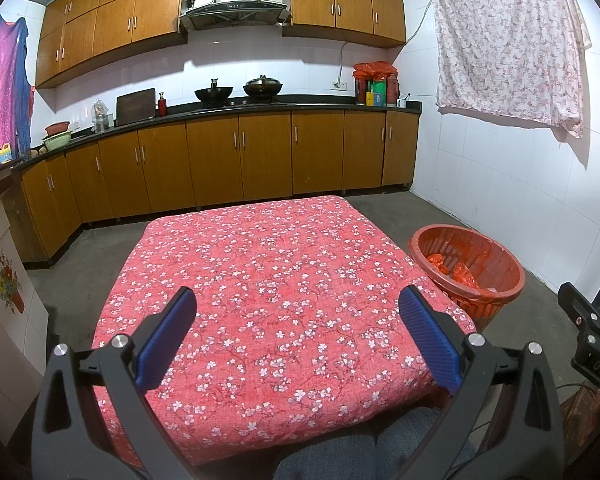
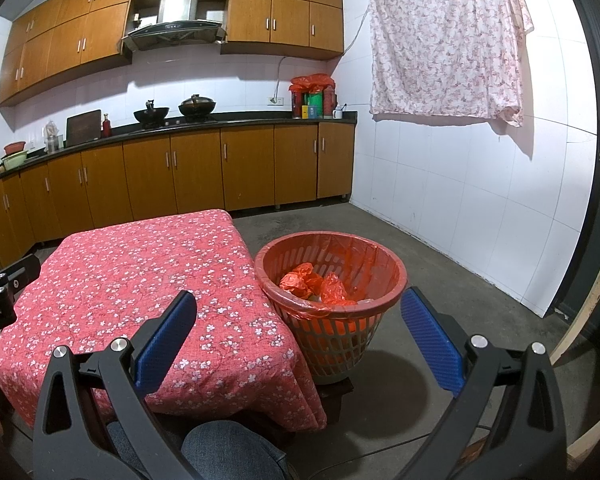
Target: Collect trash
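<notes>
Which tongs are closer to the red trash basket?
Probably the right tongs: the red trash basket sits just ahead of them. The left tongs face the flowered tablecloth, with the basket off to their right.

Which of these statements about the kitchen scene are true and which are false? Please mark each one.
1. Both grippers are open. True: the left gripper and right gripper hold nothing.
2. The basket stands empty. False: crumpled orange bags lie inside it.
3. The basket stands beside the table. True.
4. Trash lies on the tablecloth. False: the floral cloth shows nothing on it.
5. Two pots sit on the stove. True.
</notes>
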`<state>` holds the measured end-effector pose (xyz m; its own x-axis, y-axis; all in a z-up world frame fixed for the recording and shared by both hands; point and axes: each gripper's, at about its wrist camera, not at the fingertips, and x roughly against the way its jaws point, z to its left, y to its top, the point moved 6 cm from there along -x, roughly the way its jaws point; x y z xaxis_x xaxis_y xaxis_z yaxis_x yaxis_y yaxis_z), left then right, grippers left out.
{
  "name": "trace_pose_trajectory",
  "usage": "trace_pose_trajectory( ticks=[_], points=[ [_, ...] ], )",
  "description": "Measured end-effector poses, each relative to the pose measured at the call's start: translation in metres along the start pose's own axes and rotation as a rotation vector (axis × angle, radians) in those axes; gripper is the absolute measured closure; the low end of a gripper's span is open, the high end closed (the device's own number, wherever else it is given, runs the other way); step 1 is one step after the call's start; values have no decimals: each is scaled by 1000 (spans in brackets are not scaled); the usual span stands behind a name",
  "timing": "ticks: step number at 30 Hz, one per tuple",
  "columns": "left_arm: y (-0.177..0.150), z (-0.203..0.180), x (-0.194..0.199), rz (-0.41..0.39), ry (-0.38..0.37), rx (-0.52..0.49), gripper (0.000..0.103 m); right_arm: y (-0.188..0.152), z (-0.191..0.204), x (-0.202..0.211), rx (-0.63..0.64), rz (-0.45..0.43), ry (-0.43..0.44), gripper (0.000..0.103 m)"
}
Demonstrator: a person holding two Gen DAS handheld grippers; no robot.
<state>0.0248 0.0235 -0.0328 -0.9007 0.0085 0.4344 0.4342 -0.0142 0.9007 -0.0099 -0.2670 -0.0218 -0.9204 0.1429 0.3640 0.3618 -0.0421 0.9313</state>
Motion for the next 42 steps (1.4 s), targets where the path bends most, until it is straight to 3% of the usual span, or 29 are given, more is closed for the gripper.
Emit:
trace_pose_trajectory(
  ticks=[42],
  points=[
    [1, -3, 2, 6, -1, 2, 4, -1, -2, 1, -2, 3, 0, 2]
  ],
)
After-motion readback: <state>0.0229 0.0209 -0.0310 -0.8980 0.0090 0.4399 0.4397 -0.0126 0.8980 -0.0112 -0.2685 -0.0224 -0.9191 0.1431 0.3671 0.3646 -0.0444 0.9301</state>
